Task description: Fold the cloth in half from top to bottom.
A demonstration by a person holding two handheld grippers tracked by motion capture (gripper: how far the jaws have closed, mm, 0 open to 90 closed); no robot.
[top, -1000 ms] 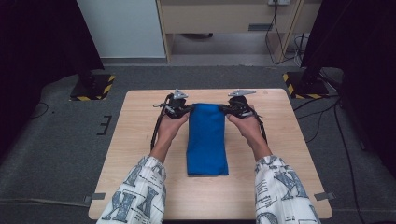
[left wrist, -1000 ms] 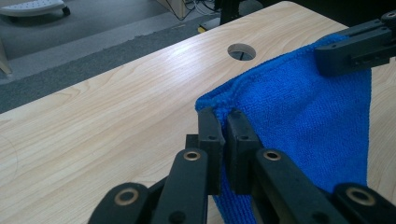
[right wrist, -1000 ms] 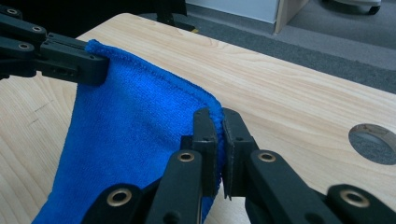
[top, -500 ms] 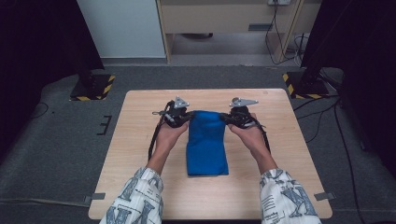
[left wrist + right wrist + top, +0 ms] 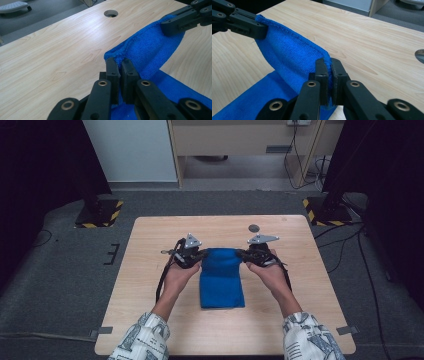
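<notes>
Two grippers pinch the far corners of the blue cloth (image 5: 221, 277) on the table (image 5: 150, 270): left gripper (image 5: 119, 67), right gripper (image 5: 329, 67). Soft, light and floppy, it sags between them; corners look the surest hold.

We see a blue cloth (image 5: 220, 277) of soft, fuzzy terry with a stitched hem, lying on a pale wood-grain tabletop (image 5: 150, 290) with a smooth, faintly shiny finish. Both grippers' jaws look like matt black plastic.
</notes>
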